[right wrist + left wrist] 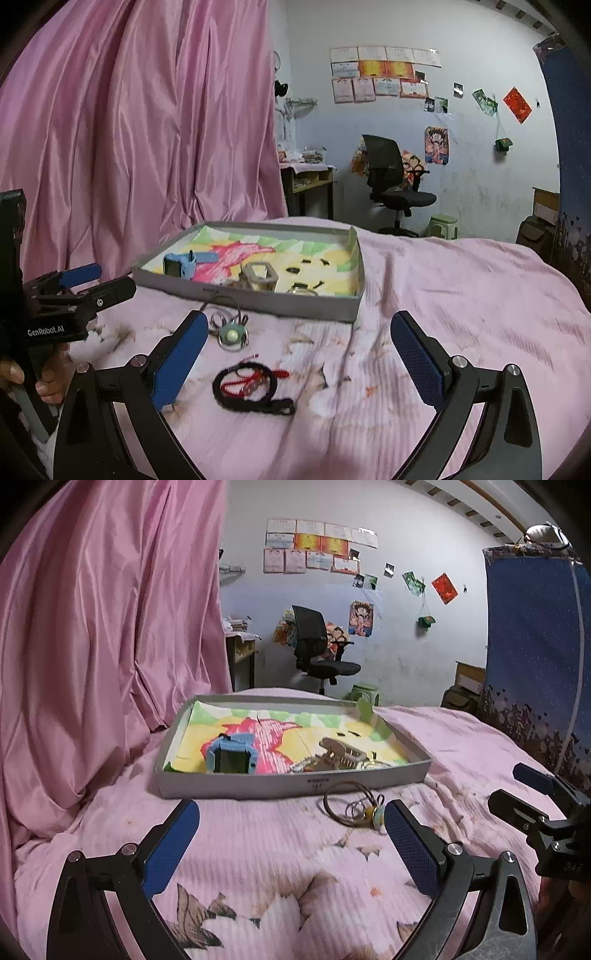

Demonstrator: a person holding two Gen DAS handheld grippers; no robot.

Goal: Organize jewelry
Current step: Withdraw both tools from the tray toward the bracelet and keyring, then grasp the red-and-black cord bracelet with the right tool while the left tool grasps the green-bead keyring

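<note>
Beside the shallow grey cardboard tray, a black-and-red braided cord bracelet is lying on the pink bed quilt, waiting for collection. Both the right tongs and the left tongs are gaping wide, gripping nothing, probably readying a pickup.

At the left edge of my right wrist view I read "GenRobot.AI" in white on the black body of the left gripper. The wall papers' print is too small.

We saw a pink curtain, a papered white wall, and a black office chair.
</note>
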